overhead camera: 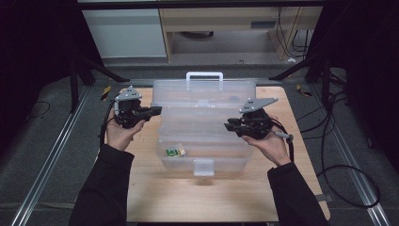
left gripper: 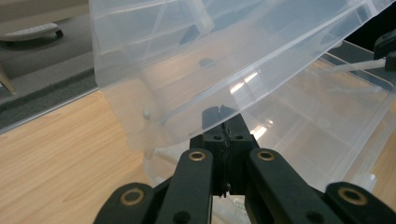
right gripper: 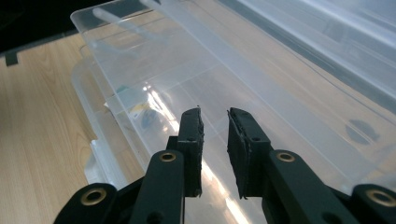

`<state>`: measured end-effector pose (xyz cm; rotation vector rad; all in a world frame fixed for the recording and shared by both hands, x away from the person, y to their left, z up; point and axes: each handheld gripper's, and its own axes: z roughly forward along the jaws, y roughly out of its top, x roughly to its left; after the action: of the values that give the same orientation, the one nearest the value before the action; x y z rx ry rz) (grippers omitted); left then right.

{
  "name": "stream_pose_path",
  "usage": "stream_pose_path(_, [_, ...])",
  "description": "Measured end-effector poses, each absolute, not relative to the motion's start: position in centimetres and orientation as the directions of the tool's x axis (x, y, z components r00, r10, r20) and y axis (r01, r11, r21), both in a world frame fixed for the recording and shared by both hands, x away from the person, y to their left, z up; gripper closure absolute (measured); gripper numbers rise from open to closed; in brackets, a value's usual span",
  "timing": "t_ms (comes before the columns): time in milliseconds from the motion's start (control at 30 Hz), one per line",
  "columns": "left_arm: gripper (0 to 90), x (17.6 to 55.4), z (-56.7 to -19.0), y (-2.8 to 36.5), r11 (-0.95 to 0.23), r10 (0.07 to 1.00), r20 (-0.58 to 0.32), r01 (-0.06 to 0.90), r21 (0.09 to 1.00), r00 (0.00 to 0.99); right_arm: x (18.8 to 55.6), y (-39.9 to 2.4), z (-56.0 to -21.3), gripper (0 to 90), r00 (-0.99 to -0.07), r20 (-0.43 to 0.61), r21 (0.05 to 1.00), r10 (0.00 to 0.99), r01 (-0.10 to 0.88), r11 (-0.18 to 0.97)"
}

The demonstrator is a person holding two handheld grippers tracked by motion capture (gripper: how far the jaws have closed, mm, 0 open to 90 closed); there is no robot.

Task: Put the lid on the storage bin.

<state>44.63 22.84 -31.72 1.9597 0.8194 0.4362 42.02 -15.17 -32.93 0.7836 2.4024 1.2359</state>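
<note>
A clear plastic box (overhead camera: 202, 136) with a white handle (overhead camera: 204, 75) and a white front latch (overhead camera: 203, 166) stands in the middle of the wooden table (overhead camera: 155, 193), its lid (overhead camera: 207, 94) raised toward the far side. A small green and yellow packet (overhead camera: 175, 152) lies in the box's near left corner.

The left gripper (overhead camera: 153, 110) sits at the box's left edge; in the left gripper view its 2 jaws are clenched together (left gripper: 223, 122), right at the edge of the clear lid (left gripper: 196, 70), and whether they pinch that edge I cannot tell.

The right gripper (overhead camera: 229, 125) is at the box's right side. Its jaws (right gripper: 214, 121) stand slightly apart with nothing between them, above the box's clear tray (right gripper: 187, 84).
</note>
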Motion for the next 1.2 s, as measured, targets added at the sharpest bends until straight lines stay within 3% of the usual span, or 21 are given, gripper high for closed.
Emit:
stream_pose_path(533, [89.4,43.0,-33.0,22.9,-0.387,0.688,0.002,0.365,0.847,0.726,40.0,-19.7,-35.0,85.3,-0.701,0.035,0.866,0.712,0.377,0.329])
stream_pose_path(1200, [89.0,41.1,-34.8,22.9,-0.447,0.670,0.015,0.387,0.807,0.742,39.3,-21.1,-36.0,87.0,-0.664,0.055,0.865,0.746,0.404,0.296])
